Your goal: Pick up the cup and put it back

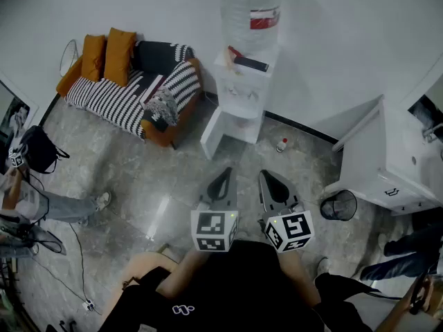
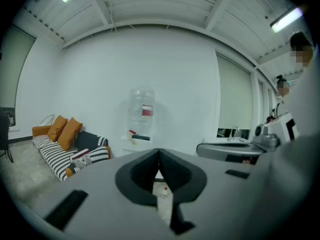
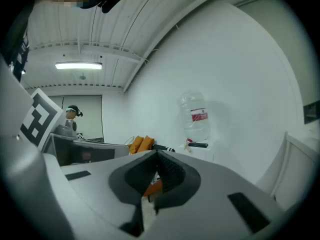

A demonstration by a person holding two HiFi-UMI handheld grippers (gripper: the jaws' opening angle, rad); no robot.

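Clear plastic water bottle (image 1: pixel 250 2): top cropped by upper edge
Small white red-capped bottle (image 1: pixel 282 144): too small to identify

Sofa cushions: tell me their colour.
The cushions are orange; the head view shows them best.

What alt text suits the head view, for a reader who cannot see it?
Seen from above, the left tongs and right tongs, both shut and empty, point toward a white water dispenser by the wall. A striped sofa stands at the left, a black bin at the right.
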